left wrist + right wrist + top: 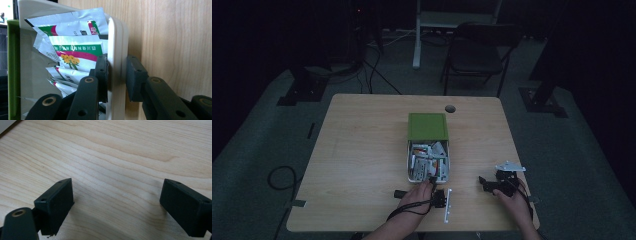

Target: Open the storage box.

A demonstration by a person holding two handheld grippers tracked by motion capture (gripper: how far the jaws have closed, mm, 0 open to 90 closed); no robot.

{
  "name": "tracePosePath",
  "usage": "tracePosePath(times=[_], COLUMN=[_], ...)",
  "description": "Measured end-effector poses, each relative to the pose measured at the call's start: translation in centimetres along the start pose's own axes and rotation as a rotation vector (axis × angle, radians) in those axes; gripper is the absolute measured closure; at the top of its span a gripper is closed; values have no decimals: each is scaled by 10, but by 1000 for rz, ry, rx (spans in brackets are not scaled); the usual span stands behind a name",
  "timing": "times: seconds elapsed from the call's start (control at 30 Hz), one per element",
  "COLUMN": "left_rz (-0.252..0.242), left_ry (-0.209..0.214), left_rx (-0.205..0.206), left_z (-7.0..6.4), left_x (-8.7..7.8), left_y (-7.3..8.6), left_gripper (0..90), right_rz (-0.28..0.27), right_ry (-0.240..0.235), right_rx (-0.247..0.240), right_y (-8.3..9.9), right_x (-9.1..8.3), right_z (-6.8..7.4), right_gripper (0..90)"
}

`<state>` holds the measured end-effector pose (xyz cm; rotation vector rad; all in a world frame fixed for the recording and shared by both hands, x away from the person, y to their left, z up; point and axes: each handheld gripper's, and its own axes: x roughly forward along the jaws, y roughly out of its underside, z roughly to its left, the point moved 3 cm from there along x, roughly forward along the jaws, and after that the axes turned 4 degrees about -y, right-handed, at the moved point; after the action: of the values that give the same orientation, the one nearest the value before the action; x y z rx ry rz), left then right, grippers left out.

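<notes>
My left gripper (117, 75) straddles the near wall of the white box (117, 50), 1 jaw inside among the sachets (75, 53), 1 outside on the worktop side. The inner pad looks pressed to the wall; the outer pad has a thin gap or just touches, so I judge it nearly clamped on the rim, not fully tight.

In the high view the box (428, 178) sits mid-worktop (362, 150), its green lid (427, 126) flipped open behind it, packets piled inside. My left gripper (433, 185) is at the box's near edge.

My right gripper (117, 205) is wide open over bare wood, holding nothing; in the high view it (494, 186) rests right of the box, well apart from it.

Step, as I judge it: pinch the wall to steady or drag the box.

To do it well:
- close fully on the wall only, don't trap a sachet corner under the inner pad
- keep jaws square to the wall so it won't twist out
- pull low and slow; thin plastic may flex, and a tilt could spill packets
- the open lid adds weight at the back, so avoid lifting the front edge
</notes>
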<state>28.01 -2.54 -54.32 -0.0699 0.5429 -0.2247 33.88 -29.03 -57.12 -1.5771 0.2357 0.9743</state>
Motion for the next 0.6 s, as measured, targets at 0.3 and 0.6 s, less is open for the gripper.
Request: tracePosePath(times=[0.3,0.6], left_rz=[-21,-85], left_ry=[14,101], left_rx=[-15,-151], left_z=[0,5], left_x=[0,-5], left_y=[0,2], left_gripper=[713,651], right_rz=[0,0], right_ry=[0,0], right_rx=[0,0], right_y=[0,0], right_x=[0,0], right_z=[0,0], right_gripper=[111,110])
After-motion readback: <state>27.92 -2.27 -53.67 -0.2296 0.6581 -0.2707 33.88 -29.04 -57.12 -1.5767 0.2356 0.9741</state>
